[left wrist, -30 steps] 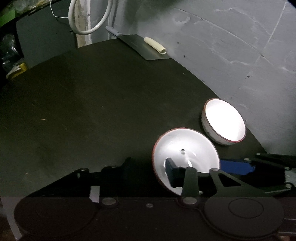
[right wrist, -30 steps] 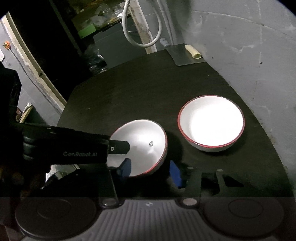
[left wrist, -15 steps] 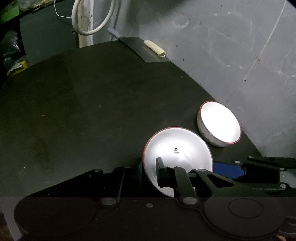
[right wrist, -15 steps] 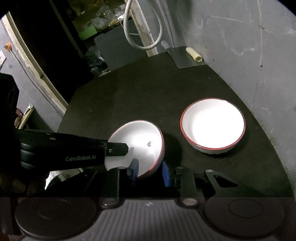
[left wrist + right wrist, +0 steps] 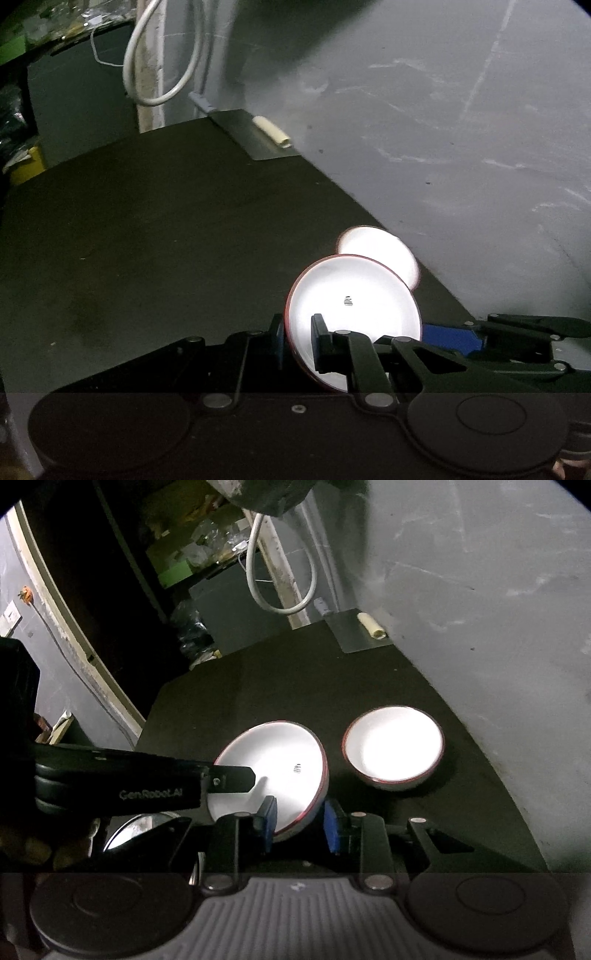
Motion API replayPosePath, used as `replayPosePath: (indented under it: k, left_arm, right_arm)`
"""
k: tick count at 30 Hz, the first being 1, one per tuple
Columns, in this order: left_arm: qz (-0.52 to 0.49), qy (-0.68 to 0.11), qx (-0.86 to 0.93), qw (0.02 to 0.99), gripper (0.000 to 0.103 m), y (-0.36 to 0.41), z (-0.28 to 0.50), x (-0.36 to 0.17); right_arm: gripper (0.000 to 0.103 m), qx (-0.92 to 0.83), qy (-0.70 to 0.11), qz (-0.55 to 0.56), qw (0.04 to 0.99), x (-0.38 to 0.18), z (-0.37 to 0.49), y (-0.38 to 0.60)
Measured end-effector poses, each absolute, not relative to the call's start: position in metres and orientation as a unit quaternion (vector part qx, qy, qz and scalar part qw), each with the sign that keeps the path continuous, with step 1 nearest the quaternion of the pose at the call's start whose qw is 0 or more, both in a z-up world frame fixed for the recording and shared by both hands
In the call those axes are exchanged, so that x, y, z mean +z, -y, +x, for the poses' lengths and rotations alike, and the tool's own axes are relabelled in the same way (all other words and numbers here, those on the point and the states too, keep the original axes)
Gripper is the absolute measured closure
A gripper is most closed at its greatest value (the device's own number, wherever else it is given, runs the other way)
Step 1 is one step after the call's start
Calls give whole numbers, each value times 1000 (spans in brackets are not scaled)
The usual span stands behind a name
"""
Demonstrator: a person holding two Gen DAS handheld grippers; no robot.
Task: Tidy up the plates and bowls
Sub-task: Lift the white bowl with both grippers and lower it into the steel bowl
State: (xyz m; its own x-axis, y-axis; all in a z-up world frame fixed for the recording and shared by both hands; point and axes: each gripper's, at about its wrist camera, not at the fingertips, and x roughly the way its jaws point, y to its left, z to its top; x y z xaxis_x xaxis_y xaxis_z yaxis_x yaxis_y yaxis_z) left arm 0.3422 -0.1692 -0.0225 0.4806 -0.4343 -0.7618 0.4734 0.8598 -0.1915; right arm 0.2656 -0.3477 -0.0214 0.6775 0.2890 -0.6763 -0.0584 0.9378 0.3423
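Dark table (image 5: 155, 236) against a scuffed grey wall (image 5: 461, 122), dimly lit.

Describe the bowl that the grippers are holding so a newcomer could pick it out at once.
Start at the dark round table against the grey wall. Two white bowls with red rims are near its wall-side edge. The held bowl is the tilted one with a small dark mark inside, clamped by both grippers; the other white bowl sits flat and untouched.

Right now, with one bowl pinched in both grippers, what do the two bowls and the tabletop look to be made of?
Held bowl: likely glazed ceramic or melamine; glossy white with thin red rim, small printed mark inside.
Second bowl: same look, white, red rim, strong glare; material equally uncertain.
Tabletop: dark and matte, no reflections; possibly painted board or a cloth cover, I can't tell which.
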Motion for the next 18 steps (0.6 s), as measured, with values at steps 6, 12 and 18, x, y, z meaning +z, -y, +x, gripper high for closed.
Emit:
replayPosePath:
  k: [6,12,18]
  left_arm:
    - [32,-434,-287,853,88,179,321,-17]
    - [38,-437,-306,845,88,184,303,-15]
    - [44,-447,-321,834,88,186,288,-18]
  right_arm:
    - [72,82,-391,157,903,-17,240,355]
    - [72,75,-393,167,901,-13,219,362]
    - [72,74,-406,170,895,-16,201,366]
